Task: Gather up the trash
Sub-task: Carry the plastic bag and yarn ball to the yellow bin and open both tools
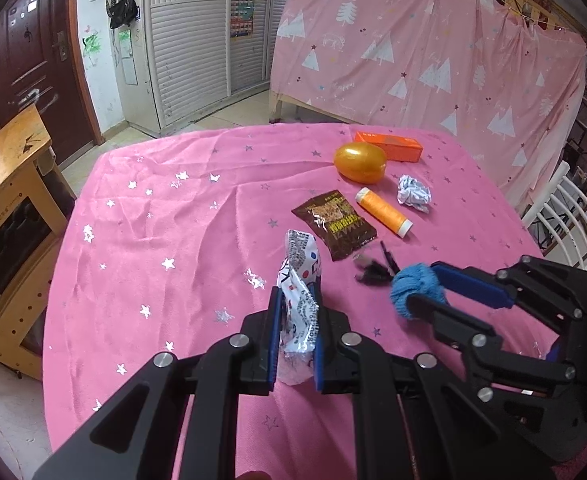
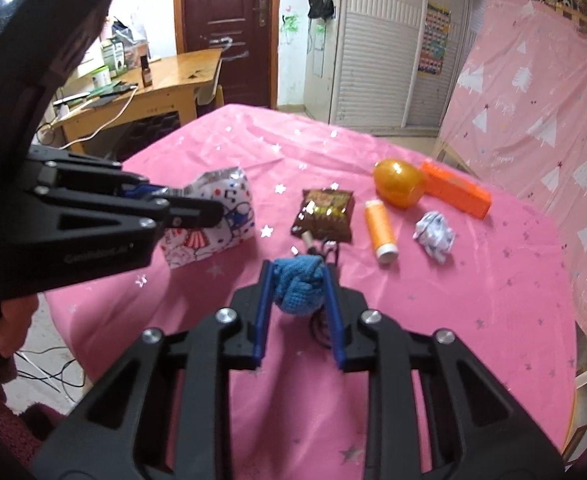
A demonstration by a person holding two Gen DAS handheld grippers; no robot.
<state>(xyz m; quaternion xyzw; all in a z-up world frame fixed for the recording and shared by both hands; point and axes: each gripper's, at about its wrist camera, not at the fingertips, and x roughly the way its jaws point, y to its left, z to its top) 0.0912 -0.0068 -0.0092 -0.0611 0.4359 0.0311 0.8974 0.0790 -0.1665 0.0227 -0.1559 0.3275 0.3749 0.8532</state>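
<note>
Left gripper [image 1: 296,320]: clamped on a white printed wrapper [image 1: 299,280], lifted near the table's front edge.
Right gripper [image 2: 298,280]: closed on a blue knit ball [image 2: 299,286].
Left to collect, likely: brown snack packet [image 1: 335,224], crumpled paper [image 1: 413,193], mid-table toward the far right corner.
Bin: none visible.

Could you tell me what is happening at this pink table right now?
A person is clearing trash with a gripper in each hand. The left tool is shut on a white printed wrapper, held up off the pink tablecloth. The right tool is closed around a blue knitted ball. A brown snack packet and a crumpled paper ball still lie on the cloth.
</note>
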